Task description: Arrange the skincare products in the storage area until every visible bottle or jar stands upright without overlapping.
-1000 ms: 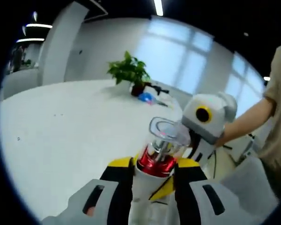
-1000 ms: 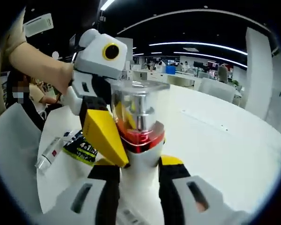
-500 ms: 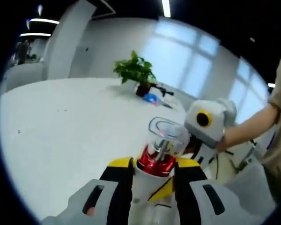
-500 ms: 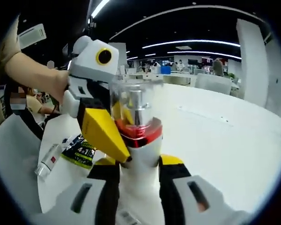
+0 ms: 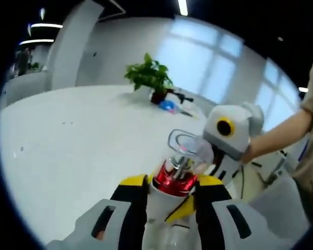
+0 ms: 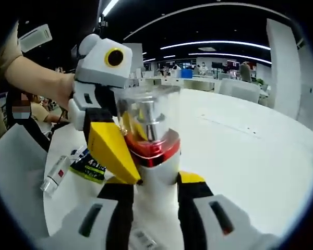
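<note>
Both claws pinch one bottle (image 6: 148, 151), held in mid-frame above the white table (image 6: 250, 156): the right claw (image 6: 152, 183) grips its white body, the left claw (image 5: 169, 194) likewise. Its long axis runs up the frame, clear cap uppermost. Next, probably, set it down upright, clear of the tube (image 6: 56, 174) at lower left.

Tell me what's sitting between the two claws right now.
A white pump bottle with a red collar and clear cap. Both the left claw and the right claw grip its body from opposite sides, as both claw views show.
</note>
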